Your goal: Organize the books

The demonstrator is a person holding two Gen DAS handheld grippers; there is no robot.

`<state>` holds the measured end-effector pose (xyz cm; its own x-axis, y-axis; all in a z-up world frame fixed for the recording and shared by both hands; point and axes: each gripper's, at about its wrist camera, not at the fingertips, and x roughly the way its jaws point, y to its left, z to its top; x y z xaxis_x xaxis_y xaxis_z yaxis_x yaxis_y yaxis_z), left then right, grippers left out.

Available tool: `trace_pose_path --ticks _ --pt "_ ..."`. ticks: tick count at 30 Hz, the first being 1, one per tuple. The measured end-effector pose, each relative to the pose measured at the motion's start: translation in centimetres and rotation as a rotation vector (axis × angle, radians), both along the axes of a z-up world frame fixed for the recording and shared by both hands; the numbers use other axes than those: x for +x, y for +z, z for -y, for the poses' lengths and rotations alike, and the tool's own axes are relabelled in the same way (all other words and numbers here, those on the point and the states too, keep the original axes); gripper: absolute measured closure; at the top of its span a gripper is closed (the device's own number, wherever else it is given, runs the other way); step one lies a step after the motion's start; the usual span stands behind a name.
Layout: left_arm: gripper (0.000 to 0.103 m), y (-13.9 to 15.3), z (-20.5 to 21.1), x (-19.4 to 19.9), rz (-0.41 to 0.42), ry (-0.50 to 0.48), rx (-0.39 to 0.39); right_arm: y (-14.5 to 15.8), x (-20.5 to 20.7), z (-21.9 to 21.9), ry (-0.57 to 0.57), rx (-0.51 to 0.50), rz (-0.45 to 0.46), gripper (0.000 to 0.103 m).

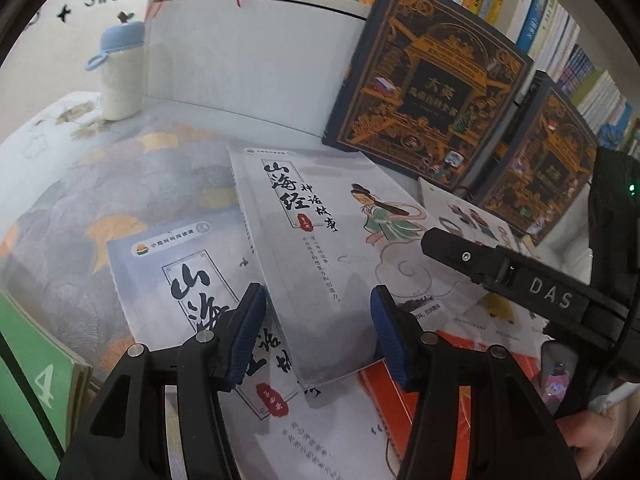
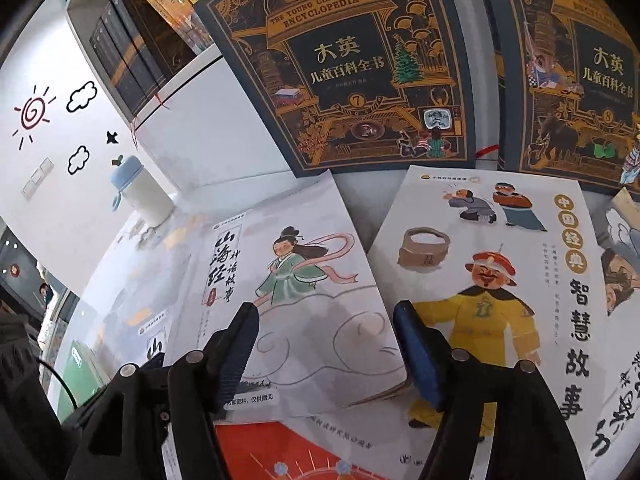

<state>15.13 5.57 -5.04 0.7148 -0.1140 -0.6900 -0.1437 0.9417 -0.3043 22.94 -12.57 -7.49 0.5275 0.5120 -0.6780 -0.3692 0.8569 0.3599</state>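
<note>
Books lie overlapped on the patterned tablecloth (image 1: 80, 184); the fairy-cover book (image 1: 320, 248) sits topmost, its near edge between the left gripper (image 1: 318, 312)'s parted, empty jaws. The right gripper (image 2: 326, 330), also open and empty, straddles that book's right corner beside the yellow-robed book (image 2: 500, 280). Ahead, two encyclopedia volumes (image 2: 340, 64) lean upright, blocking forward room; a bottle (image 1: 120, 76) stands far left.

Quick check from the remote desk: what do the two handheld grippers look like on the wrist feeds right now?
Both are matte black plastic. The left gripper has two angular fingers with ribbed blue pads and silver pivot pins. The right gripper is built the same; one blue pad shows clearly. In the left wrist view its black body carries white "DAS" lettering, a green indicator light and a black cable.
</note>
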Motion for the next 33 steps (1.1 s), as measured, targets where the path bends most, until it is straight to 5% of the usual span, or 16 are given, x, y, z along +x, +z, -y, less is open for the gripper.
trace_pose_path --ticks 3,9,13,28,33 --pt "0.052 0.1 -0.6 -0.5 -0.019 -0.015 -0.074 0.2 -0.9 -0.1 0.012 -0.041 0.0 0.031" --pt "0.052 0.3 1.6 -2.4 -0.075 -0.113 0.064 0.7 -4.0 1.2 0.061 -0.07 -0.069 0.032" --pt "0.052 0.4 2.6 -5.0 -0.099 -0.217 0.094 0.5 -6.9 3.7 0.063 0.001 -0.176 0.031" --pt "0.052 0.1 1.6 -20.0 -0.213 -0.45 -0.022 -1.2 -26.8 7.9 0.224 0.035 -0.327 0.032" --pt "0.064 -1.2 0.5 -19.3 -0.211 -0.451 -0.048 -2.5 -26.7 10.1 0.233 0.15 -0.355 0.039"
